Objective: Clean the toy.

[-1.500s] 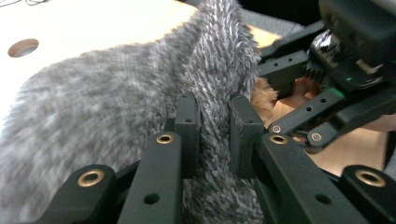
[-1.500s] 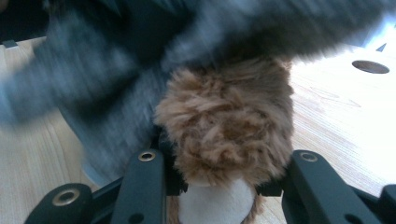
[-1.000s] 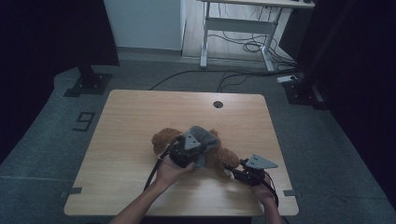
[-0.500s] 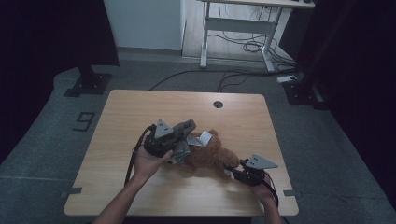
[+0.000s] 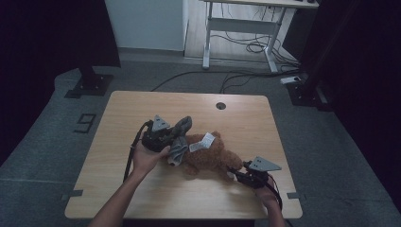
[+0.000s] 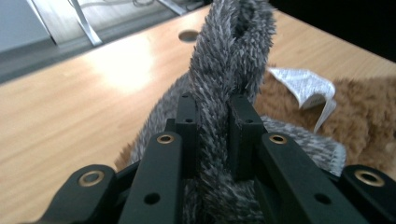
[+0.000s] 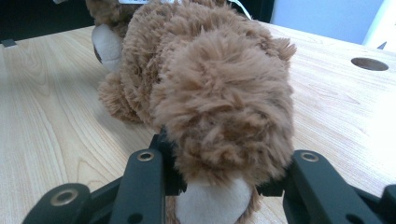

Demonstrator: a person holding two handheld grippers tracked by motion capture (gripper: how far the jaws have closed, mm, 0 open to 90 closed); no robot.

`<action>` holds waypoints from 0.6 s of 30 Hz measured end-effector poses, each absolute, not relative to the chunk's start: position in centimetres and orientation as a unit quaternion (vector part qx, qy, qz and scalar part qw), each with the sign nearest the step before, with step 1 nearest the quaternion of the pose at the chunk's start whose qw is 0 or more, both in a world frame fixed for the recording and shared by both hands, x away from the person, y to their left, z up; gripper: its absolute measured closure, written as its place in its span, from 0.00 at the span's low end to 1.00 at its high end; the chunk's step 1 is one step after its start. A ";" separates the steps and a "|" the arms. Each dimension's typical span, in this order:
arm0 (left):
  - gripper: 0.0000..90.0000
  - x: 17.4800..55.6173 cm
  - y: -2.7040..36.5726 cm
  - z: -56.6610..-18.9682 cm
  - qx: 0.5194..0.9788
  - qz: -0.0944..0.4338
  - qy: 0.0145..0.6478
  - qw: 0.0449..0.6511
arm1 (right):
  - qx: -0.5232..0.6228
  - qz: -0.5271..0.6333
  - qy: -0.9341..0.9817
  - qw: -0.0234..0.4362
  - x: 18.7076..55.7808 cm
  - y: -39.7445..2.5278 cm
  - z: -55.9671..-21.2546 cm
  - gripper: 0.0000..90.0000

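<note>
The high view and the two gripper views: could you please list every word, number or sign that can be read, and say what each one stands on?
"9": dark number on the grey floor, left of the table.
White tag on the brown teddy bear: it carries print, too small and blurred to read, also in the left gripper view.
Nothing else bears readable text.

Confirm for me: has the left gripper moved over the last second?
Yes. The left gripper, shut on the grey cloth, has moved left, away from the table's cable hole and the right gripper.
</note>
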State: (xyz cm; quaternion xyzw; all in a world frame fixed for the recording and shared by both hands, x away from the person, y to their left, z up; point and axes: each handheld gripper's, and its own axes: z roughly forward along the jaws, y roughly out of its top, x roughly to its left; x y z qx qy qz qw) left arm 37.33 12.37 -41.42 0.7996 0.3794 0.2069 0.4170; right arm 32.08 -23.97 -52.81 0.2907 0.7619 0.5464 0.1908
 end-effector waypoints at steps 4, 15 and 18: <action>0.85 37.3 12.5 -42.8 0.806 0.194 0.381 0.410 | 0.294 0.546 0.761 0.191 32.1 -24.0 -52.8 0.67; 0.89 35.8 13.3 -45.7 0.794 0.187 0.380 0.435 | 0.298 0.567 0.750 0.164 32.0 -24.2 -52.4 0.51; 0.89 35.0 13.7 -46.3 0.789 0.184 0.379 0.446 | 0.305 0.587 0.735 0.148 31.8 -24.6 -51.6 0.39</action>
